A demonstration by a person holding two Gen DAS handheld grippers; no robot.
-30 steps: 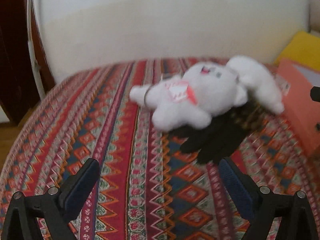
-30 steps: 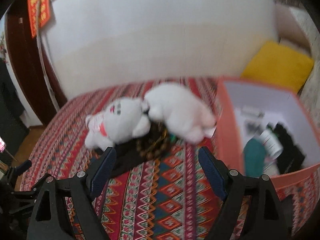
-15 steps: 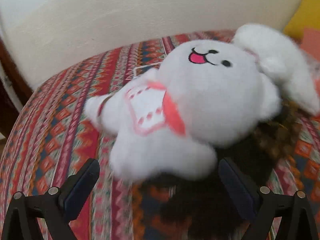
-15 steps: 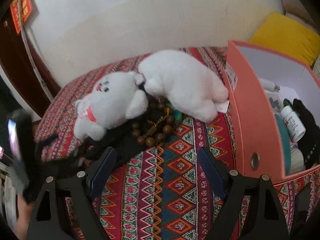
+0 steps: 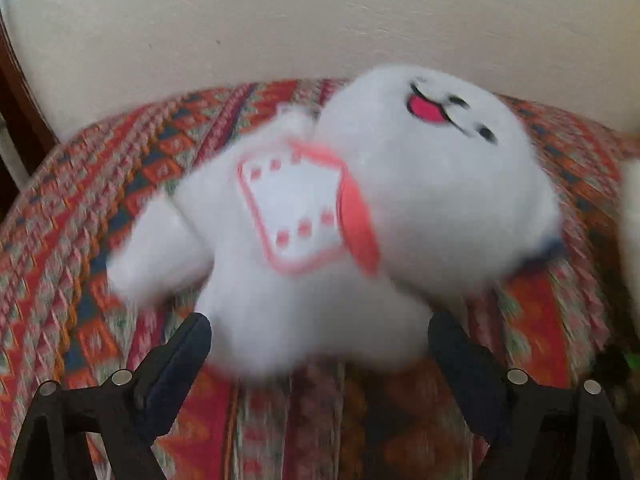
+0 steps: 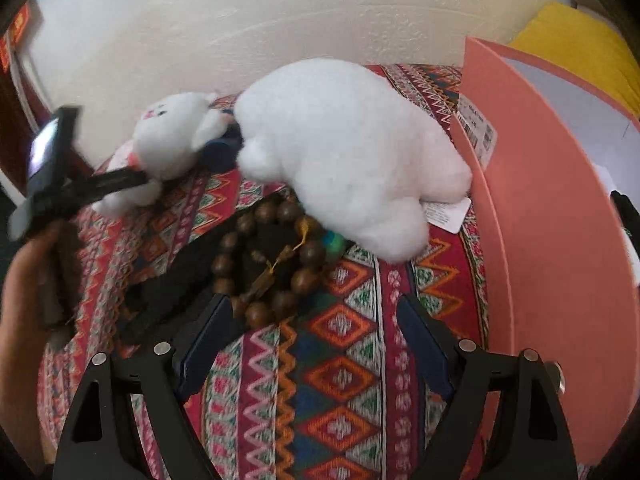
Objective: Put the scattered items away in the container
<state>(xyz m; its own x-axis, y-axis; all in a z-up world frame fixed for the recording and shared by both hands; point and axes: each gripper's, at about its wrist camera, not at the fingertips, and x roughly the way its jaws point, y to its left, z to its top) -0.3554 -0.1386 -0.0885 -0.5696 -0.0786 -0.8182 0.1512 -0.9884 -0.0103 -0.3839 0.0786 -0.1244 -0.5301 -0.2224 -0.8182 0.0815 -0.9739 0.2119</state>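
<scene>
Left hand-held gripper (image 5: 320, 344), jaws wide and just narrowing, straddles the white plush toy (image 5: 340, 208); right hand-held gripper (image 6: 316, 332) gapes empty above the patterned blanket (image 6: 340, 380).

My blue-padded black left gripper (image 5: 319, 330) faces a white plush rabbit (image 5: 340, 208) with pink bib; zigzag red woven cloth (image 6: 340, 380), brown wooden beads (image 6: 260, 264), salmon-pink box (image 6: 552, 240).

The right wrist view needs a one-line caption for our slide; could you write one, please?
Open right gripper poised over wooden beads beside a white plush and coral box.
</scene>
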